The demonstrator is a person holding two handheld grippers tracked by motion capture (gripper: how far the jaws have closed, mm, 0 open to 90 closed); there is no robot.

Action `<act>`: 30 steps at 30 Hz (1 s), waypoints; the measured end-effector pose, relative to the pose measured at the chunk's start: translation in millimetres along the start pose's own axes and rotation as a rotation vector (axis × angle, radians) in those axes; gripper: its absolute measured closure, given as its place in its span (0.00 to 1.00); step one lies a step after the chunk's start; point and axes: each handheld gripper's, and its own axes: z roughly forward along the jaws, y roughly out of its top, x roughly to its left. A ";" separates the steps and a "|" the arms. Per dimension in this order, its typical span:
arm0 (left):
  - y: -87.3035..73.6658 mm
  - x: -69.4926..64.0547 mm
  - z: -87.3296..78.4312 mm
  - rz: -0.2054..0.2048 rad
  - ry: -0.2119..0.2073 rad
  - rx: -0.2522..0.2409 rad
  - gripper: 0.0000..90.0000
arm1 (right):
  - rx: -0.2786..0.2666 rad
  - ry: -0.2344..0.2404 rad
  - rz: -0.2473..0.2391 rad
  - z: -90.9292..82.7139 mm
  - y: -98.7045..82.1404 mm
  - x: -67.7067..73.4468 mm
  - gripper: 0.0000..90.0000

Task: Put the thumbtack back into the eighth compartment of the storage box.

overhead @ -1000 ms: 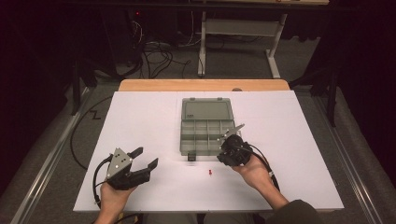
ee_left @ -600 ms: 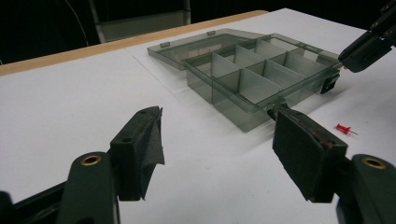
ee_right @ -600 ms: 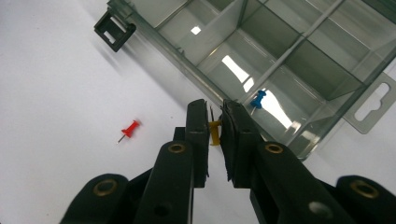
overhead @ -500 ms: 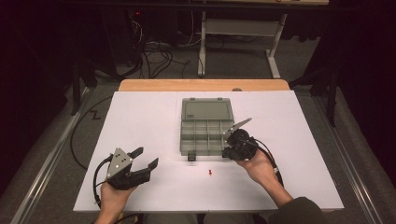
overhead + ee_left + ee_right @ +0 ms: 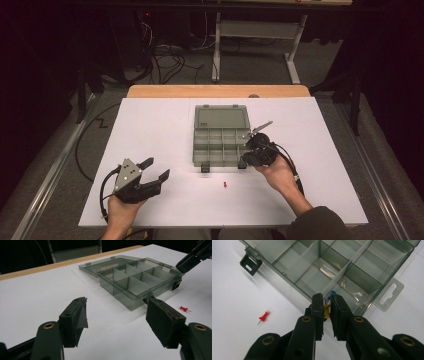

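Right gripper [image 5: 326, 307] pinches two pushpins — one yellow [image 5: 327, 311], one blue [image 5: 332, 293] — over the organizer box's [image 5: 220, 145] near-right corner; one red pushpin [image 5: 226, 185] lies loose — left gripper [image 5: 154, 169] gapes empty.

Translucent smoky-grey plastic in the compartment box [image 5: 352, 267], glossy, with light glinting off the smooth floors and thin dividers; same clear plastic in the hang tab, darker opaque plastic in the latch [image 5: 250, 263]. Matt white, paper-smooth sheet over the table [image 5: 160, 130], bordered at the far edge by a strip of pale wood [image 5: 215, 91] with a dull sheen. Matt black plastic on the right gripper [image 5: 327, 305], brass-coloured metal rivets, rubbery pads. Glossy yellow plastic on the pinched pushpin [image 5: 326, 310], blue plastic just beyond, thin bright metal pin. Shiny red plastic on the loose pushpin [image 5: 263, 316]. Left gripper [image 5: 117, 320]: rough, frayed cloth-like tape on the pads.
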 end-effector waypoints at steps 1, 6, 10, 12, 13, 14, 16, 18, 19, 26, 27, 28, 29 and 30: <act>0.0 0.0 0.0 -0.001 0.000 0.000 0.37 | 0.001 -0.004 -0.003 0.9 0.5 -0.9 0.92; 0.0 0.1 0.2 0.001 -0.001 0.001 0.37 | 0.006 -0.012 0.013 3.7 2.6 -3.9 0.92; 0.1 0.0 0.0 0.000 0.000 -0.001 0.37 | 0.013 -0.019 0.021 6.6 4.3 -7.1 0.92; 0.0 0.1 -0.1 0.000 0.000 -0.001 0.37 | 0.022 -0.021 0.027 8.0 4.7 -7.6 0.92; 0.0 0.2 0.0 -0.001 0.000 -0.001 0.37 | 0.022 -0.024 0.026 8.9 5.0 -8.4 0.92; 0.0 0.3 0.2 -0.001 -0.001 0.000 0.37 | 0.022 -0.025 0.027 9.7 5.1 -8.8 0.92; 0.1 0.1 0.1 0.001 -0.001 0.000 0.37 | 0.028 -0.025 0.034 11.3 5.7 -9.9 0.92; 0.1 0.1 0.1 0.001 -0.001 0.000 0.37 | 0.031 -0.028 0.040 12.6 6.0 -11.0 0.89; 0.0 0.1 0.1 0.001 0.000 0.000 0.37 | 0.031 -0.027 0.043 12.9 6.0 -11.6 0.88; 0.1 0.3 -0.1 -0.001 0.000 -0.001 0.37 | 0.009 -0.023 0.044 9.9 5.1 -11.2 0.84; 0.1 0.2 -0.1 0.000 0.000 -0.001 0.37 | 0.003 -0.022 0.048 8.2 4.6 -10.1 0.82; 0.1 0.1 -0.2 0.000 0.001 -0.001 0.37 | -0.003 -0.018 0.043 7.4 4.3 -10.0 0.80; 0.1 -0.1 -0.3 0.001 0.000 -0.001 0.37 | -0.008 -0.013 0.045 6.0 3.7 -9.1 0.78; 0.2 -0.1 -0.5 0.002 0.000 -0.001 0.37 | -0.015 -0.009 0.046 4.8 3.1 -8.0 0.77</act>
